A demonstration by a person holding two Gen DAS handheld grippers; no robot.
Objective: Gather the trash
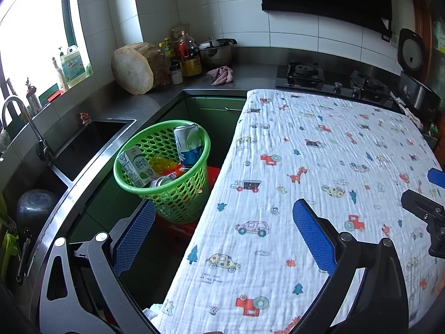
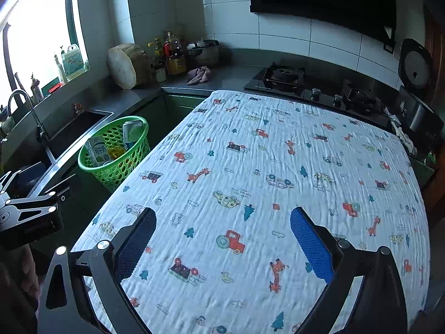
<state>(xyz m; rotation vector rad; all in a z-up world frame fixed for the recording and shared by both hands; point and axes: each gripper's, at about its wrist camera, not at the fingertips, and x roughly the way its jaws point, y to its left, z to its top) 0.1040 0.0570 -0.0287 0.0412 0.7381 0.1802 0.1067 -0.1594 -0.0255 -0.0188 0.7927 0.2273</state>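
Note:
A green perforated basket stands on a red stool left of the cloth-covered table. Inside lie a milk carton, a blue and silver can, a second can and a yellow wrapper. My left gripper hovers open over the table's left edge, nothing between its blue pads. Over the printed cloth my right gripper is open and empty too. Each gripper shows at the other view's edge.
A steel sink with a faucet lies left of the basket. At the back corner stand a round wooden block, bottles, a pot and a pink rag. A gas hob and a rice cooker sit behind the table.

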